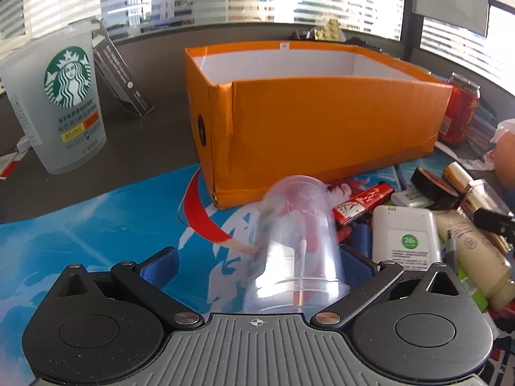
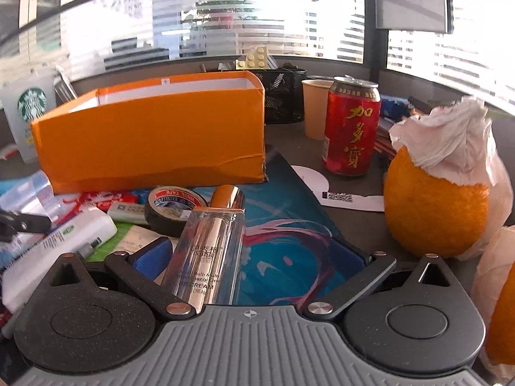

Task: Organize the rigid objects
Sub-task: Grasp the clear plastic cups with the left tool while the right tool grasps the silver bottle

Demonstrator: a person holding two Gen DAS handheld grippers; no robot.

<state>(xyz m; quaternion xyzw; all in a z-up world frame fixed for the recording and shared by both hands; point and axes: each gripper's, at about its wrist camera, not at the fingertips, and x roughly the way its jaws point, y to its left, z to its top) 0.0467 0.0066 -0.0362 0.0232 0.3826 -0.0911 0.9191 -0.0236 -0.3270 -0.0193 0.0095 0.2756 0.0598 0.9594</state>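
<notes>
Here the left gripper [image 1: 257,263] stands wide around a clear cup [image 1: 297,241], base toward the box [image 1: 322,122]. Right gripper [image 2: 254,257], wide, straddles an upright tube [image 2: 209,241].

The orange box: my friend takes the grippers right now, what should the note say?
Left gripper: open around a clear plastic cup, not clamped.
Right gripper: open, a silver BB-cream tube with a gold cap lies between its fingers, near the left one.
Orange cardboard box: no contents visible; its floor is hidden.
Left to sort: black roll of tape, white rectangular power bank, red snack packet and other bits on the blue mat.
</notes>
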